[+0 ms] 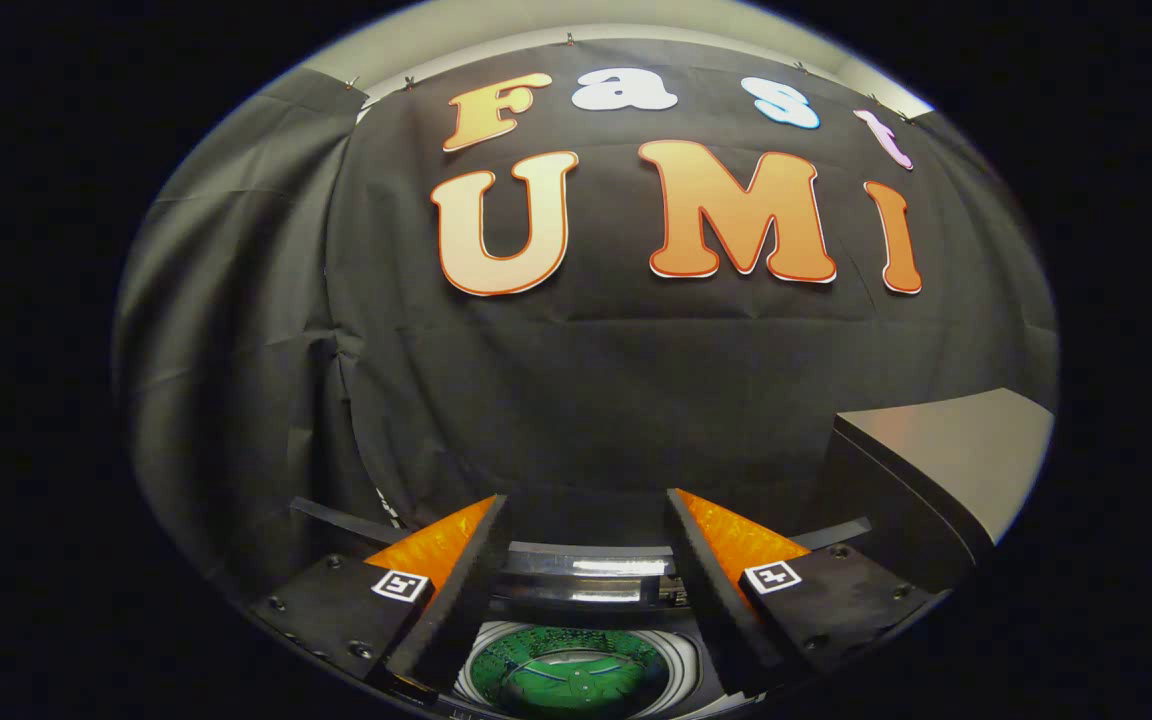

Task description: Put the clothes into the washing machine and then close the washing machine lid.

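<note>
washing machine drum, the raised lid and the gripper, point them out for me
washing machine drum (568, 675), gripper view, on its green inside, between the fingers.
raised lid (946, 450), gripper view, on its grey flat face, beyond the right finger.
gripper (586, 520), gripper view, midway between its open fingertips, nothing held.

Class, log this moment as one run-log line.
gripper: open, holding nothing | washing machine drum: open, below between fingers | grey block: beyond, to the right

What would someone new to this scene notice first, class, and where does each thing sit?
The gripper stands out first, its two fingers spread open with nothing between them. Below them lies the washing machine's round drum opening, showing green inside. Beyond the fingers hangs the black cloth wall, with a grey raised panel off to one side.
</note>
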Demonstrator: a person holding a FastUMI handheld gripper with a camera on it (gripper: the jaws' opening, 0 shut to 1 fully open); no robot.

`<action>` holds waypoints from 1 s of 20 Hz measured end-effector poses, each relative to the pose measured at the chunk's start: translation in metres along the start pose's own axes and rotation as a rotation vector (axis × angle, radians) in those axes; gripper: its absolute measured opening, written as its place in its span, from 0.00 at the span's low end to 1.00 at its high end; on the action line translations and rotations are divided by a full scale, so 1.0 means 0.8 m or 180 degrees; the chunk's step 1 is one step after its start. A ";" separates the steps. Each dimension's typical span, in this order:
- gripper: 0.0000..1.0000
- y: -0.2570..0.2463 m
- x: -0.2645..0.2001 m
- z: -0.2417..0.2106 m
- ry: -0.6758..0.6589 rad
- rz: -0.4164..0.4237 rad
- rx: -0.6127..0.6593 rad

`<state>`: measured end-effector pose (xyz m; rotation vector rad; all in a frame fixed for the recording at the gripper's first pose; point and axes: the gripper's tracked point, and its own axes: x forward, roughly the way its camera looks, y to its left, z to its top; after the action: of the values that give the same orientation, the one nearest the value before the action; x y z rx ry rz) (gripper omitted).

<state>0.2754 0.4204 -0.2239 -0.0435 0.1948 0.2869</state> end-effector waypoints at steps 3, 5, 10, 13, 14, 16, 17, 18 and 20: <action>0.99 0.003 -0.010 -0.010 -0.0036 0.0080 0.0003; 0.99 0.003 -0.015 -0.020 -0.0056 0.0073 0.0007; 0.99 -0.005 -0.023 -0.110 0.0444 -0.0064 0.0115; 0.99 -0.002 -0.035 -0.225 0.1219 -0.0055 0.0367; 0.99 -0.003 -0.038 -0.251 0.1381 -0.0072 0.0404; 0.99 0.003 -0.038 -0.259 0.1399 -0.0081 0.0463; 0.99 0.002 -0.035 -0.255 0.1405 -0.0083 0.0450; 0.99 0.000 -0.036 -0.251 0.1410 -0.0069 0.0429; 0.99 -0.002 -0.042 -0.228 0.1347 -0.0050 0.0376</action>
<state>0.2104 0.3967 -0.3961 0.0120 0.6310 0.2474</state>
